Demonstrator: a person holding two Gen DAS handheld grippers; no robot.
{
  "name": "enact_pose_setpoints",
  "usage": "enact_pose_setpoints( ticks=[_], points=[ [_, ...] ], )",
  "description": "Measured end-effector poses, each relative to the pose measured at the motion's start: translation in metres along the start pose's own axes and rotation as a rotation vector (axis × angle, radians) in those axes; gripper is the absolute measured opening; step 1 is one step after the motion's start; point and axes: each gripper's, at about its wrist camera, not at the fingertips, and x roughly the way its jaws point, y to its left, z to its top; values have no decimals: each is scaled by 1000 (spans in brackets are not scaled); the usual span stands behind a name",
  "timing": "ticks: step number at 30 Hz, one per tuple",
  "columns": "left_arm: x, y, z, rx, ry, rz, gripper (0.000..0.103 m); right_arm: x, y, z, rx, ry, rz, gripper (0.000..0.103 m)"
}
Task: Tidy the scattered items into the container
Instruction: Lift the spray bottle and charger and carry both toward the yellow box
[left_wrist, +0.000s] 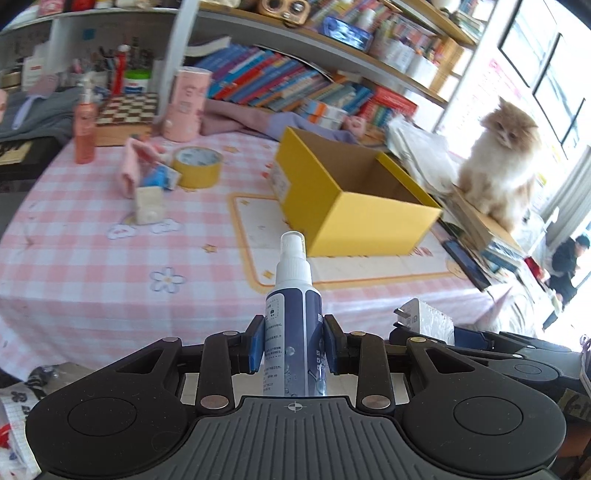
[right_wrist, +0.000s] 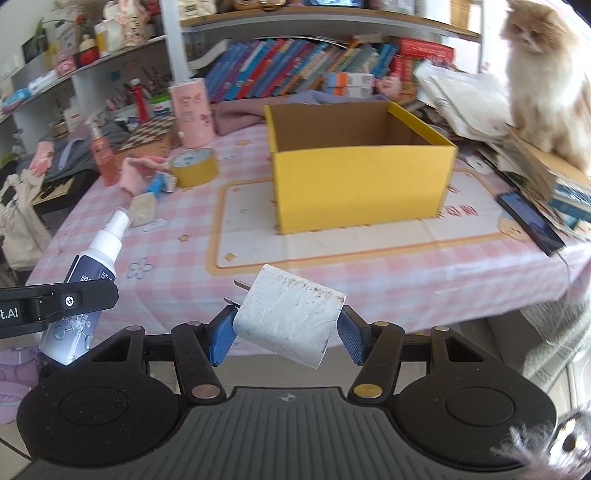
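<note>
Spray bottle (left_wrist: 293, 314): slim, navy label, white nozzle; clamped in left gripper (left_wrist: 293, 341) before worktop's (left_wrist: 92, 266) near edge. Charger (right_wrist: 290, 319): scuffed white block, clamped in right gripper (right_wrist: 286, 338). Yellow cardboard box (right_wrist: 360, 186) stood mid-worktop.

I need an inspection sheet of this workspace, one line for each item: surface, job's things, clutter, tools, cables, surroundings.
Surface: table with pink checked cloth and a printed mat under the box.
Job's things: yellow box open, no contents visible; spray bottle and white charger plug both held; tape roll, small packets and a pink item lie left of the box.
Clutter: pink canister, orange bottle, chessboard, phone at the right edge.
Tools: left tool shut on the spray bottle; right tool shut on the charger plug.
Cables: nothing seen.
Surroundings: bookshelves; cat sitting on stacked papers beside the box.
</note>
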Motion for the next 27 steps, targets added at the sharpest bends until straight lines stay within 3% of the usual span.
enact_pose_setpoints(
  ticks=[27],
  points=[
    [58,-56,31,115,60,-95,31,19,-63,20,83,27,-68,57]
  ],
)
